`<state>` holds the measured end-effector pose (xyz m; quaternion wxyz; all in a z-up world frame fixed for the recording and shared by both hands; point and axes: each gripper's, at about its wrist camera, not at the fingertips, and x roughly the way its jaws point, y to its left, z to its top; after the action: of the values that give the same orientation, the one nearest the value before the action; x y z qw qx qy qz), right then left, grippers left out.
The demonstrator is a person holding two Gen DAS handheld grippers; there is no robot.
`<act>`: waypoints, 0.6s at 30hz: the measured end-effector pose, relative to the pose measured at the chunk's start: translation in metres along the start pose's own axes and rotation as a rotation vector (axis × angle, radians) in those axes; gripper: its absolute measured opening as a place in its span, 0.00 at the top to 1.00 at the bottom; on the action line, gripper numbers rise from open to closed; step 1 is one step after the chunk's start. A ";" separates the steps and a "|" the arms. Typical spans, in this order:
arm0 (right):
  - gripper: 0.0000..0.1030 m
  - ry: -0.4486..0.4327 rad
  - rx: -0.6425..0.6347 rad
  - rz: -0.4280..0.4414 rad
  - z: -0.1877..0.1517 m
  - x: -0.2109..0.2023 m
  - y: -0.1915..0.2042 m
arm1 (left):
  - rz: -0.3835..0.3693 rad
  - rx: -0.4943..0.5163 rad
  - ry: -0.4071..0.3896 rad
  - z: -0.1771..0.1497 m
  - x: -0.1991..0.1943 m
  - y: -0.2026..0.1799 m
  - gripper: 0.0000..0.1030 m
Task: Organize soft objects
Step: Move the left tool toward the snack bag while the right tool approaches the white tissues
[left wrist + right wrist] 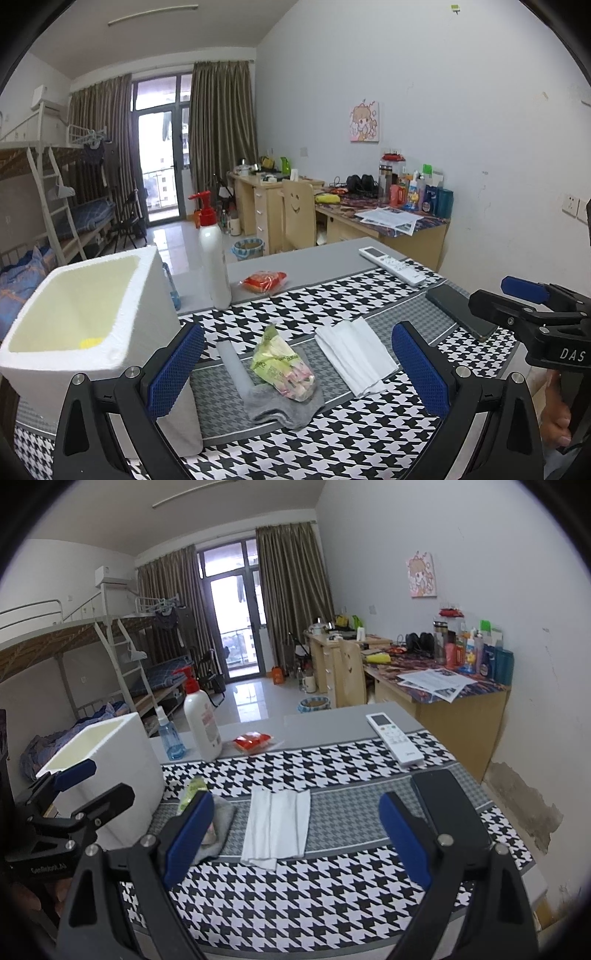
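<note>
A grey sock [284, 404] lies on the houndstooth cloth [332, 306], with a clear packet of green and pink items [282, 363] on top of it. A folded white cloth [356, 356] [277, 825] lies just right of them. My left gripper [297, 363] hangs open above the sock and packet, holding nothing. My right gripper [295, 834] is open too, its blue pads either side of the white cloth and above it. A white foam box [88, 314] [110, 760] stands open at the left, with something yellow on its bottom.
A white pump bottle [214, 258], a blue spray bottle [170, 738] and a red packet [264, 280] stand at the table's far side. A white remote [395, 744] and a black phone [448, 808] lie on the right. Desks, a chair and bunk beds fill the room behind.
</note>
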<state>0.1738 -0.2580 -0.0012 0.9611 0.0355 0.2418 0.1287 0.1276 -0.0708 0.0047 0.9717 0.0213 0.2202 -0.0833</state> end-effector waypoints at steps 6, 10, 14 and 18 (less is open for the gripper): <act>0.10 0.019 0.001 -0.008 -0.002 0.009 -0.004 | -0.002 -0.016 0.027 -0.004 0.015 -0.002 0.01; 0.10 0.041 0.013 -0.004 -0.001 0.018 -0.009 | 0.016 -0.014 0.046 -0.005 0.025 -0.003 0.01; 0.10 0.056 0.006 0.004 -0.003 0.024 -0.011 | 0.029 -0.030 0.068 -0.008 0.036 -0.003 0.01; 0.10 0.072 0.008 0.010 -0.005 0.033 -0.016 | 0.065 -0.035 0.098 -0.011 0.051 -0.006 0.01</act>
<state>0.2033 -0.2643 -0.0222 0.9510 0.0360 0.2765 0.1335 0.1674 -0.0832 -0.0270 0.9622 0.0156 0.2680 -0.0466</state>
